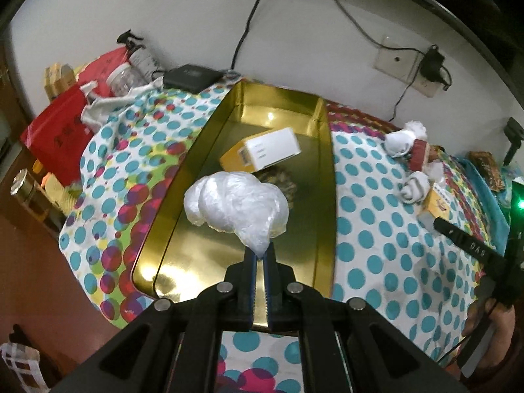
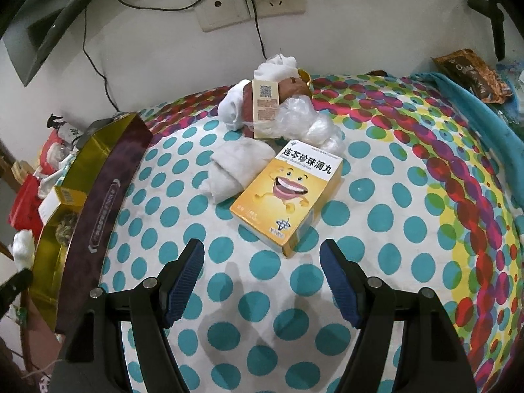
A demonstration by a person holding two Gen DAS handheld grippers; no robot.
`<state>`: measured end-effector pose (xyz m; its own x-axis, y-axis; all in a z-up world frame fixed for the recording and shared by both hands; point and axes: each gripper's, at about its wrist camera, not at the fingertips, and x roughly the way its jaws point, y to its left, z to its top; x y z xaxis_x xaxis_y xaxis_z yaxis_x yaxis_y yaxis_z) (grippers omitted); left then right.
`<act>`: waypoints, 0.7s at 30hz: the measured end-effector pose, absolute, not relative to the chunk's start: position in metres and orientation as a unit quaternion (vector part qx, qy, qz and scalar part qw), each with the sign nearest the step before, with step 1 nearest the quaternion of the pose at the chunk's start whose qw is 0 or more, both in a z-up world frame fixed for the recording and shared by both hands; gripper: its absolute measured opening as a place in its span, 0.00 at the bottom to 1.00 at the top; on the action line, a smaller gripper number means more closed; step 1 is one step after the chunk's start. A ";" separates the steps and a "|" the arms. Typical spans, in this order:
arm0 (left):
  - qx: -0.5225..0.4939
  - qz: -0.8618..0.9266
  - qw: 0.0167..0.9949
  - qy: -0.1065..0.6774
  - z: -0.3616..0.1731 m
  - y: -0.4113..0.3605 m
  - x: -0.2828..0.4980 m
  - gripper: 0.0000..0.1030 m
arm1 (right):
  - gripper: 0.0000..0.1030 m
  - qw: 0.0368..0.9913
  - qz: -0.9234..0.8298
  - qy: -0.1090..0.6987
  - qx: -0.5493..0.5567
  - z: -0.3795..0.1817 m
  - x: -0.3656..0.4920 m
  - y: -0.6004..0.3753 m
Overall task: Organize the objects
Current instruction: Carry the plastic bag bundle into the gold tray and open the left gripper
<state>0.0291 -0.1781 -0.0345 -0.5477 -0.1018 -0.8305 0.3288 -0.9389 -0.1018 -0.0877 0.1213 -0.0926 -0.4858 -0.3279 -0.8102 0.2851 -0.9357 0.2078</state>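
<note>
My left gripper [image 1: 261, 255] is shut on a crumpled clear plastic bag [image 1: 237, 204] and holds it above the gold tin tray [image 1: 183, 177]. In the tray lie a yellow and white box [image 1: 262, 153] and a brownish clump [image 1: 278, 180]. My right gripper [image 2: 262, 252] is open and empty, just short of a yellow medicine box [image 2: 288, 196] on the dotted cloth. Behind that box lie a rolled white sock [image 2: 232, 170], another plastic bag [image 2: 311, 124], a brown box [image 2: 265, 104] and a second white sock [image 2: 278, 65].
The tin's purple outer wall [image 2: 108, 196] stands left of my right gripper. A red bag [image 1: 55, 131], a jar [image 1: 124, 78] and a black device [image 1: 190, 77] crowd the far left. A snack packet [image 2: 471, 75] lies far right. Wall sockets [image 2: 249, 0] and cables are behind.
</note>
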 end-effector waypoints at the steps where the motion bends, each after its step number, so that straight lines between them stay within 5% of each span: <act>1: 0.461 -0.870 0.124 0.125 -0.037 -0.179 0.029 0.03 | 0.69 0.173 -0.863 -0.022 0.475 -0.093 -0.089 0.120; 21: 0.485 -0.851 0.119 0.161 -0.068 -0.205 0.020 0.06 | 0.69 0.110 -0.865 -0.015 0.490 -0.106 -0.108 0.102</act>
<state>0.0198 -0.2049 -0.0680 -0.5017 -0.0461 -0.8638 0.3579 -0.9201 -0.1588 -0.1078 0.1015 -0.1063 -0.4952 -0.2037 -0.8445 0.1750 -0.9756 0.1327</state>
